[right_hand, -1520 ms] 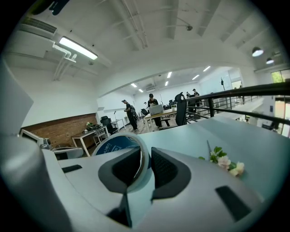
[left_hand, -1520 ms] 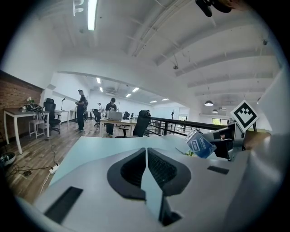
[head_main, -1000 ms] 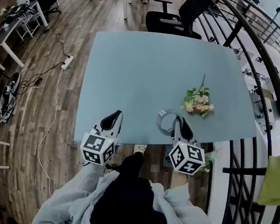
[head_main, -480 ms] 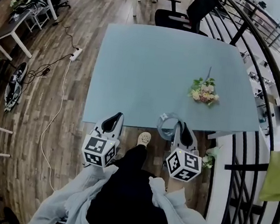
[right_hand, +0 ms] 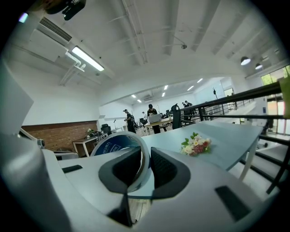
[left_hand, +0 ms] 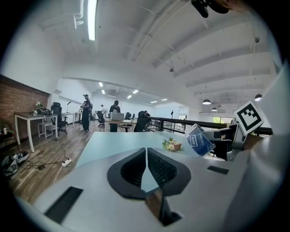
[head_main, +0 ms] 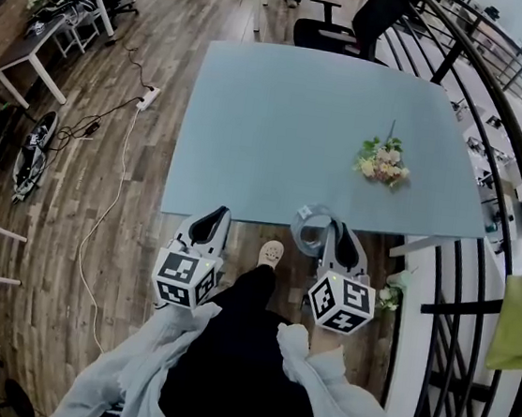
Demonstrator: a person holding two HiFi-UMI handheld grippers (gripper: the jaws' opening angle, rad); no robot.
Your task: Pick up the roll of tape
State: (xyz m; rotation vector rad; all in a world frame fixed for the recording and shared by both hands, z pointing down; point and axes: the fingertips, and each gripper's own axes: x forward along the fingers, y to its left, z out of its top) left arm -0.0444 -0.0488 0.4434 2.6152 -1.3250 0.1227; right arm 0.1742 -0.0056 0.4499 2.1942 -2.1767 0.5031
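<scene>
The right gripper (head_main: 337, 229) pinches the tape (head_main: 306, 231) by its rim, ring upright on its left side, just off the desk (head_main: 280, 130) edge. The left gripper (head_main: 215, 216) is closed, empty, farther away.

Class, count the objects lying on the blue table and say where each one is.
1. The bunch of flowers lies near the table's right side. The roll of tape is excluded: the right gripper's jaws hold it at the near edge.
</scene>
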